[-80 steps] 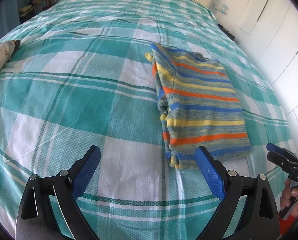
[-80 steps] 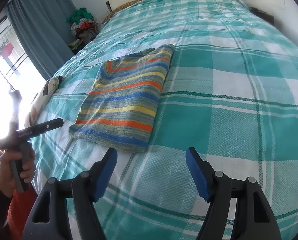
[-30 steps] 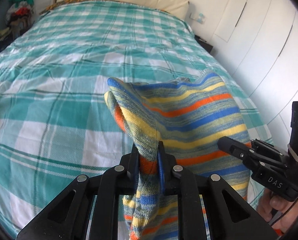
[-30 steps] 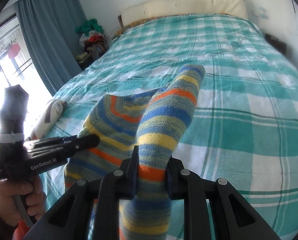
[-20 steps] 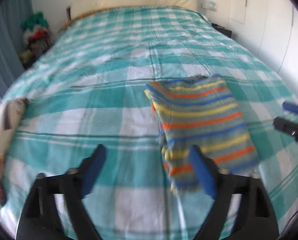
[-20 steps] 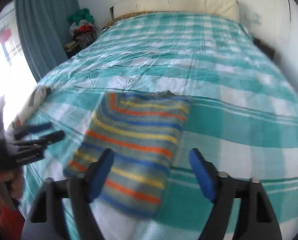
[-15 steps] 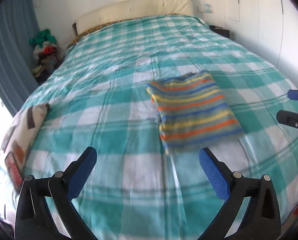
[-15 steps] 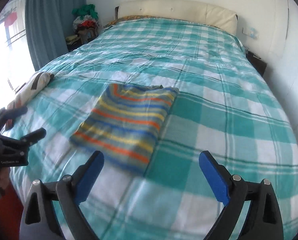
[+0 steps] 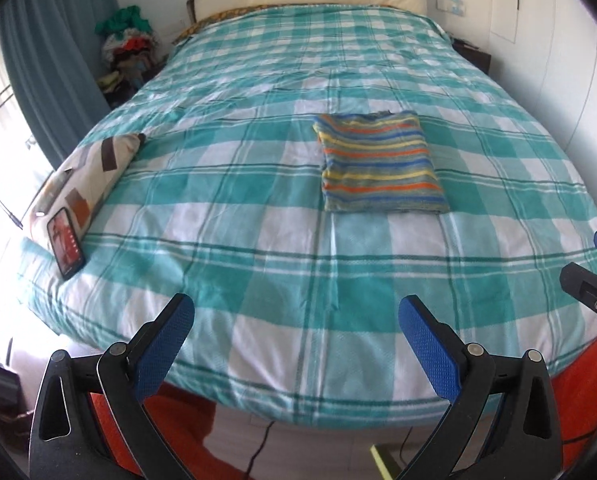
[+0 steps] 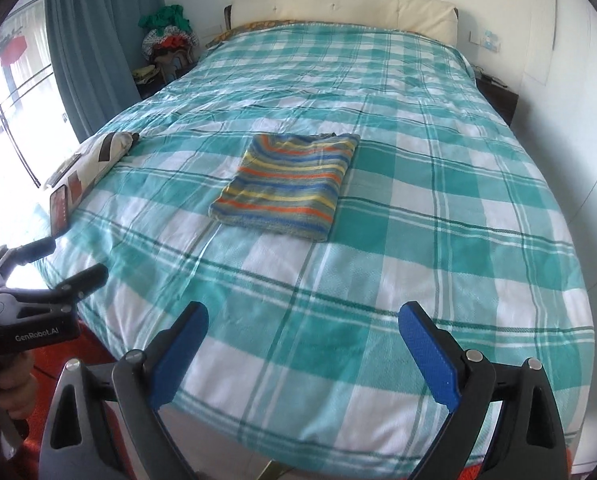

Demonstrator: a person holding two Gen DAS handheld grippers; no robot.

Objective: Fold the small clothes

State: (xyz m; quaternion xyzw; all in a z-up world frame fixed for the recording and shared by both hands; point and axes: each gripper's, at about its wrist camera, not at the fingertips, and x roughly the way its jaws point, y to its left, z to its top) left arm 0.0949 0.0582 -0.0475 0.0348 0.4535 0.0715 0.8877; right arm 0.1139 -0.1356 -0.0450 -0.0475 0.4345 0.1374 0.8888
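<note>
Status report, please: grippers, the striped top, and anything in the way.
Left gripper open, right gripper open, both empty. Striped top folded flat on bed. Nothing in the way.

We see wide bare bedspread (image 9: 258,216) between us and the folded striped garment (image 9: 378,168), so the near approach over the foot of the bed lies open. To its right the cover runs bare up to the white wardrobe wall (image 10: 578,128). On the left edge a patterned pillow (image 9: 90,168) with a phone (image 9: 65,242) leaning on it blocks that side, well apart from the garment.
</note>
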